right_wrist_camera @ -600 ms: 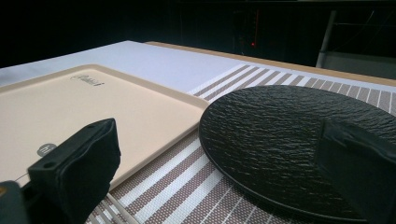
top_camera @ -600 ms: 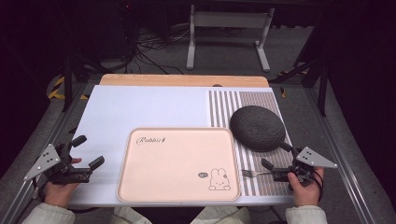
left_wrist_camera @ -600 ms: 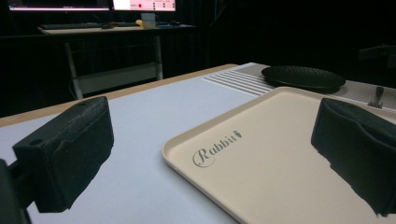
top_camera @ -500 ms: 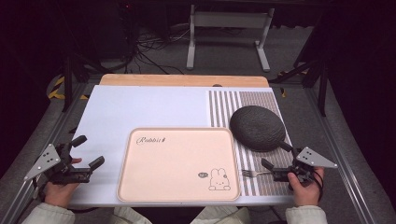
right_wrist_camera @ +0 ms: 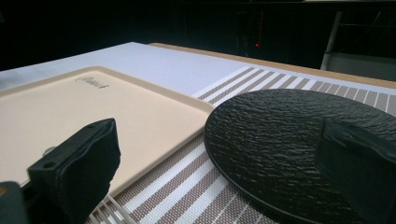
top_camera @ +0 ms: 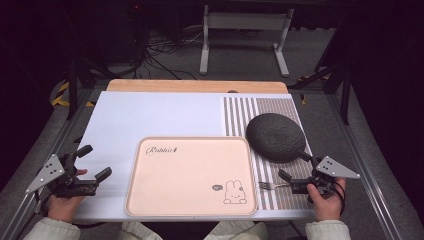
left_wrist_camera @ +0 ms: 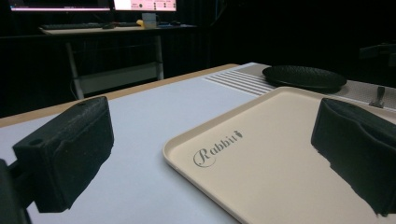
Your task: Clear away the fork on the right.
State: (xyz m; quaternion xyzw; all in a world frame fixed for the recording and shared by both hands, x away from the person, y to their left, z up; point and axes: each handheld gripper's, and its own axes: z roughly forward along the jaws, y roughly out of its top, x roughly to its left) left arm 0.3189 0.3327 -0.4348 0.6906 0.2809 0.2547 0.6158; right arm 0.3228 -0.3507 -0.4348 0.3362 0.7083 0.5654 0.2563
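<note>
Right hand-held gripper (top_camera: 294, 177): lower right of the high view, held in a hand (top_camera: 325, 197), jaws spread wide, nothing between them; fork just ahead of the tips.
Left hand-held gripper (top_camera: 95, 162): lower left of the high view, on the white mat, jaws wide apart, nothing held.
Fork (top_camera: 272, 185): small, lies flat on the striped placemat, lower right of the high view, between the tray's right rim and the right hand-held gripper; tines look to point at the tray, too small to be sure.
Tray (top_camera: 145, 200): beige, rabbit print and "Rabbit" lettering, lower middle of the high view, nothing on it; also lower right of the left gripper view (left_wrist_camera: 280, 154).
Plate (top_camera: 275, 136): black, textured, round, on the striped placemat, right of centre, just beside the tray's upper right corner; right half of the right gripper view (right_wrist_camera: 280, 140).
Striped placemat (top_camera: 240, 112): right part of the counter.
White mat (top_camera: 160, 115): left and middle of the counter, under the tray.
Counter (top_camera: 195, 86): wooden edge along the far side.
</note>
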